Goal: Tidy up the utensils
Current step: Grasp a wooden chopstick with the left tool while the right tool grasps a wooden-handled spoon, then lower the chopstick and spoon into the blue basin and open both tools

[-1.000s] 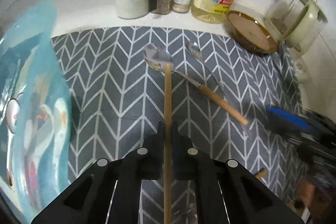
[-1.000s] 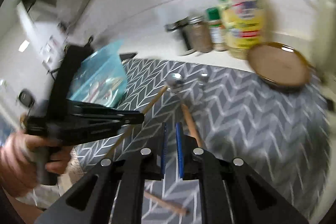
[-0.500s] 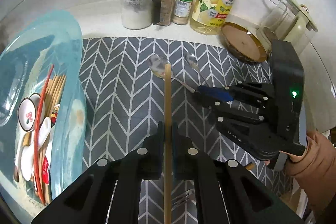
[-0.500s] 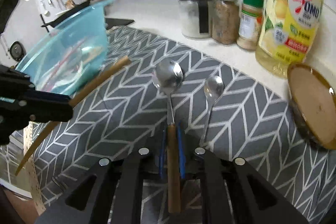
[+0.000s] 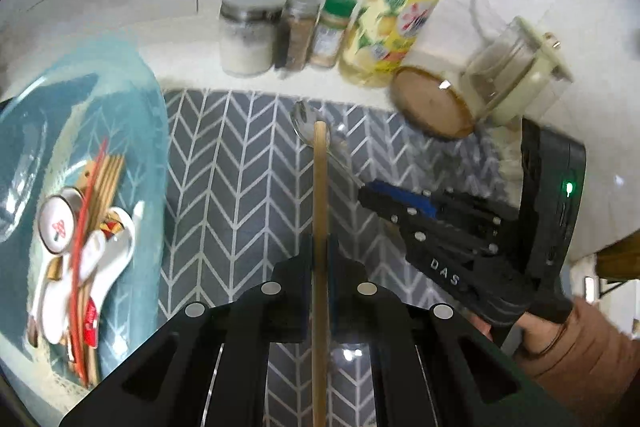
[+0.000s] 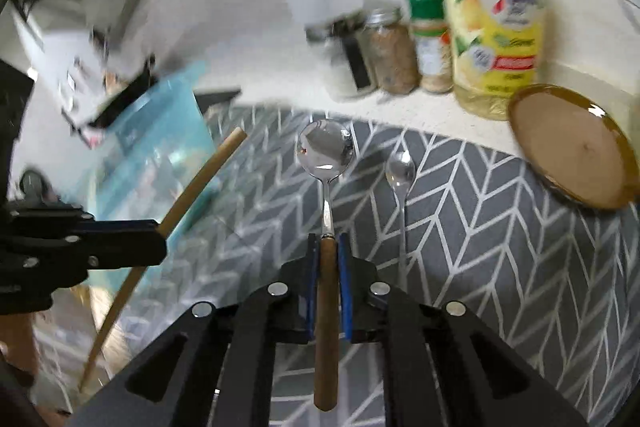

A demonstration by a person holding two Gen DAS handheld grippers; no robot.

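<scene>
Wooden-handled spoon (image 6: 325, 291) in downward-tilted right tongs (image 6: 329, 291); chopstick (image 5: 320, 227) in left tongs (image 5: 320, 287).

Mat (image 5: 240, 187) on my tabletop (image 5: 192, 75); bowl (image 5: 152, 131) of utensils at its left, jars (image 5: 246, 39) and bottle (image 5: 392, 23) behind it.

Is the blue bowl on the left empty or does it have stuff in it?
Not empty. The blue bowl already holds utensils: wooden chopsticks, a red stick and white spoons.

Metal spoons: two, a wooden-handled spoon (image 6: 325, 163) and a small spoon (image 6: 400, 173)
Spice jars (image 5: 298, 31): three
Dish soap bottles (image 5: 390, 23): one
Blue bowls (image 5: 156, 155): one
</scene>
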